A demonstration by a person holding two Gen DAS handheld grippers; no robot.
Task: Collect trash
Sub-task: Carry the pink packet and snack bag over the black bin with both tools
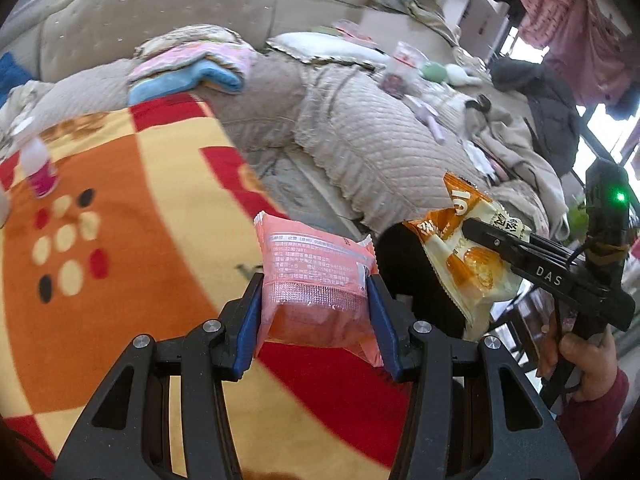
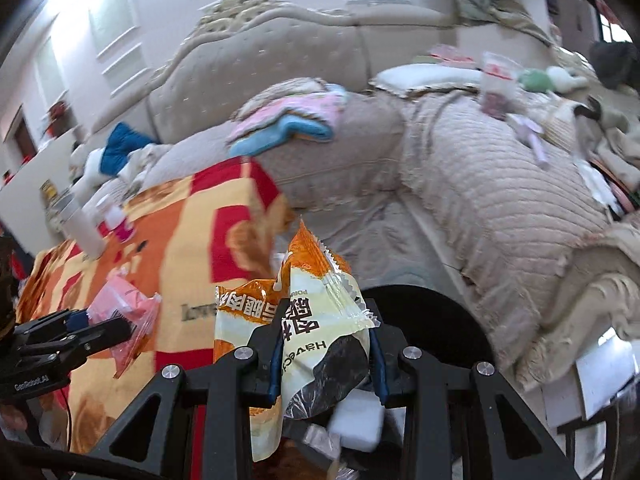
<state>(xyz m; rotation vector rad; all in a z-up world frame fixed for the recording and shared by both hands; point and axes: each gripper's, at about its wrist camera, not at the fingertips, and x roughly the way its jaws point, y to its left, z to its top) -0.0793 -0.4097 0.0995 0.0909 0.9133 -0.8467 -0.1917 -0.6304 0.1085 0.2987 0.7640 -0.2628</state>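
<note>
Blanket: orange, red and cream patterned blanket [image 1: 132,208] spread flat in the foreground.
Sofa: beige tufted sofa [image 2: 280,52] behind, its seat under a quilted beige cover [image 2: 492,200].
Folded cloths: pink and blue folded cloths [image 2: 296,120] stacked on the seat.
Small bottle: white small bottle with pink label [image 1: 38,164] upright on the blanket.
Hanging clothes: pink hanging clothes [image 1: 568,20] at far right.
Plush toy: green plush toy [image 2: 538,80] on the seat, blurred.
</note>
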